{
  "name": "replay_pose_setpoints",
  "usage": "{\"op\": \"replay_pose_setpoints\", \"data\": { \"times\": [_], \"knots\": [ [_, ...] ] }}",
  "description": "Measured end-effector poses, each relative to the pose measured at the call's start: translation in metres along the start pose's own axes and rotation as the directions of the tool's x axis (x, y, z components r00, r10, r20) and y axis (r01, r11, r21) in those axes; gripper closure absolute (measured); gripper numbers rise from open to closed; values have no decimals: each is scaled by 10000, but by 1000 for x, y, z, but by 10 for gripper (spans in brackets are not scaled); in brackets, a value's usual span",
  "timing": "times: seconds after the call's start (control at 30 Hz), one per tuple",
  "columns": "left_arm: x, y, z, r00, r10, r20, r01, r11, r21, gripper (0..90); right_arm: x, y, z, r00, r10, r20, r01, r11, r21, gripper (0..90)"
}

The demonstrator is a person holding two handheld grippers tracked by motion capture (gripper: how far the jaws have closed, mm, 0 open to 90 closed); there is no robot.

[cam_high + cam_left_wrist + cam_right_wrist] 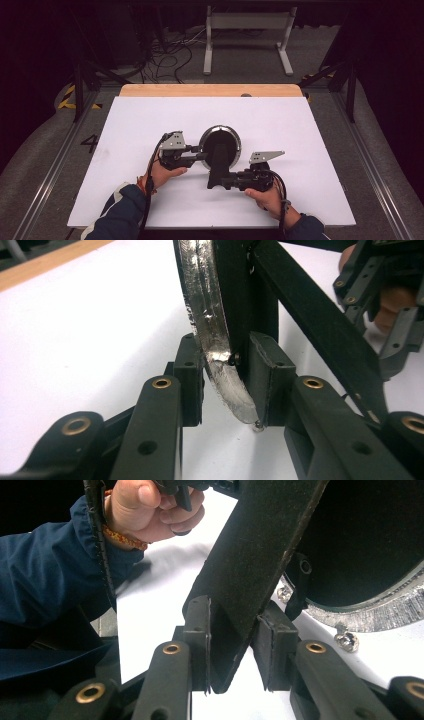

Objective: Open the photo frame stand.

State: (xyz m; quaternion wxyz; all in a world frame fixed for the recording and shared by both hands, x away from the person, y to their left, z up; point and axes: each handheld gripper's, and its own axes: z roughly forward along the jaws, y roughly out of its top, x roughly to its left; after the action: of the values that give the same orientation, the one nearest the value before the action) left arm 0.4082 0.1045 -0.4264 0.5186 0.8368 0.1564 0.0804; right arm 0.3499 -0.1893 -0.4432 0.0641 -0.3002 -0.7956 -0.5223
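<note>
Clearly this is a two-handed hold — the frying pan (220, 145) stands tilted up on the white worktop (125, 150), near its middle, with its underside towards the person. The left tool (202, 155) has its jaws clamped across the pan's silvery rim (215, 335), one pad inside and one outside, which seems to keep the body from rolling. The right tool (223, 181) has its jaws closed on the flat black handle (255, 570) near its end, probably to steer the tilt. Each grip takes one end, so the pan cannot swing freely.
</note>
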Motion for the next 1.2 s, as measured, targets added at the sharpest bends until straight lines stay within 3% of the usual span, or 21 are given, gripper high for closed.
{"op": "replay_pose_setpoints", "data": {
  "times": [0.1,0.23,0.43,0.6,0.73,0.83,0.9,1.03,1.2],
  "knots": [
    [-1,-1,0,9999,45,102,-46,10000,24,696,0,0,0,10000,-3,65,2,10000,82,710],
    [-5,-7,8,9990,363,277,-378,9978,553,684,0,-1,0,10000,-19,86,17,9999,160,718],
    [-8,-10,16,9981,398,475,-438,9953,860,662,0,-2,-2,9998,-24,187,21,9998,194,718],
    [-12,-9,17,9976,659,209,-674,9939,871,655,0,-2,-3,9996,-72,267,66,9997,247,717],
    [-15,-7,19,9941,990,-436,-947,9912,927,660,2,-1,-4,9994,-159,305,152,9996,228,713],
    [-16,-5,18,9893,1205,-826,-1119,9885,1018,673,3,0,-4,9991,-249,355,240,9994,260,711],
    [-16,-4,19,9823,1439,-1201,-1308,9852,1110,688,4,1,-4,9986,-320,413,307,9990,316,710],
    [-17,-4,19,9792,1565,-1295,-1418,9831,1159,689,4,1,-3,9984,-318,469,303,9990,323,710],
    [-14,-6,19,9870,1239,-1028,-1139,9887,974,699,4,0,-3,9979,-320,562,300,9989,365,712]
  ]
}}
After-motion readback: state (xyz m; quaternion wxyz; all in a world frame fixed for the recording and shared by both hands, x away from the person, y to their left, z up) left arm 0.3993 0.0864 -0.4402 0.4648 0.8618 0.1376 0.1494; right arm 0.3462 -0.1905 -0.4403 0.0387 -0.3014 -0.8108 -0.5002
